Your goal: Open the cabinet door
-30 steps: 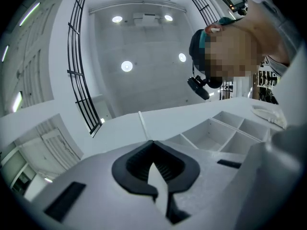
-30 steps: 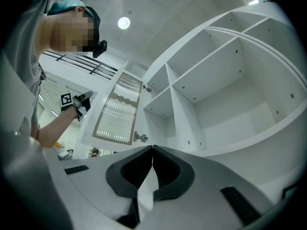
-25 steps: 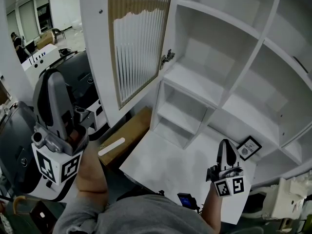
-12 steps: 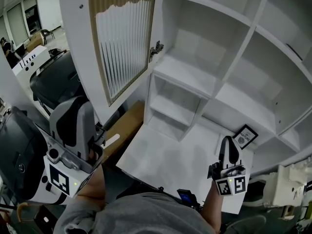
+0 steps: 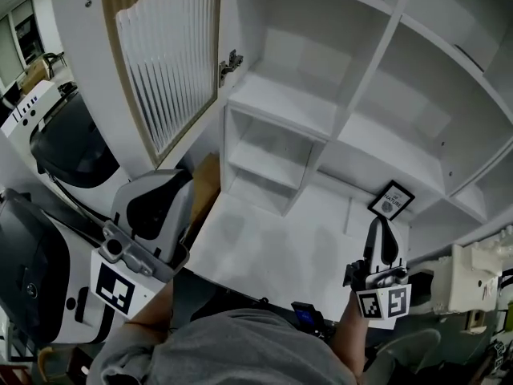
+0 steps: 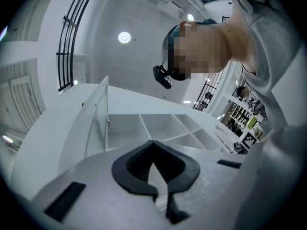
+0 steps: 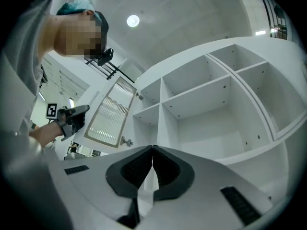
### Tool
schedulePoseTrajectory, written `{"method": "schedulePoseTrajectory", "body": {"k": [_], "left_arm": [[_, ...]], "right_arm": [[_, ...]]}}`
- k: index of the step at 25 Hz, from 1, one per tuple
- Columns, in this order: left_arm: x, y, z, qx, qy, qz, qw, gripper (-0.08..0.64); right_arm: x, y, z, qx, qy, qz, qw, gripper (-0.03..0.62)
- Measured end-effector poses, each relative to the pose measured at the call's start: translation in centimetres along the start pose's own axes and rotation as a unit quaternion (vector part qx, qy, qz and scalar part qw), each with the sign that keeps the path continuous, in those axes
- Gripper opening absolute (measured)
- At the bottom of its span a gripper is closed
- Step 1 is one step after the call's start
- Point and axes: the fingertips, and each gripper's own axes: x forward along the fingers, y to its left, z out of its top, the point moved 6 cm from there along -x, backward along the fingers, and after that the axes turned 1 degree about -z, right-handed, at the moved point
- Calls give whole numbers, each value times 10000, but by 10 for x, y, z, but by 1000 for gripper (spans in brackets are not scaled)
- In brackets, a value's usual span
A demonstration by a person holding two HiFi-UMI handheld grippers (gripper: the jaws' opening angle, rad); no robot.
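White-framed ribbed-glass cabinet door (image 5: 164,70) stands open; left gripper (image 5: 172,195) just below it, right gripper (image 5: 380,231) well apart, both closed on nothing.

cabinet door (image 5: 164,70) top cropped, framed sign (image 5: 391,200) — print unreadable

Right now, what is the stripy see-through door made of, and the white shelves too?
The cabinet door looks like ribbed glass, or maybe clear plastic: light shines through its upright ridges. Its frame and the shelves look like smooth white painted or laminated board, flat and matte. The hinge looks like grey metal, slightly shiny.
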Motion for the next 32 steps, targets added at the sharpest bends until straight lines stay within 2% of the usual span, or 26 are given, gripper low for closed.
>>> {"method": "schedulePoseTrajectory", "body": {"k": [8, 17, 26, 32], "left_arm": [[9, -10, -51, -565, 513, -202, 9969, 5], [3, -21, -101, -1253, 957, -300, 9870, 5], [-10, -25, -119, -1472, 1163, -174, 9821, 5], [-20, -23, -120, -1537, 1106, -63, 9819, 5]], "right_arm": [[-20, -5, 12, -165, -83, -291, 9994, 26], [-29, 2, 10, -140, -85, -358, 9992, 26], [-27, 4, 3, -43, -109, -402, 9991, 26], [-13, 17, -1, -164, -87, -178, 9997, 26]]}}
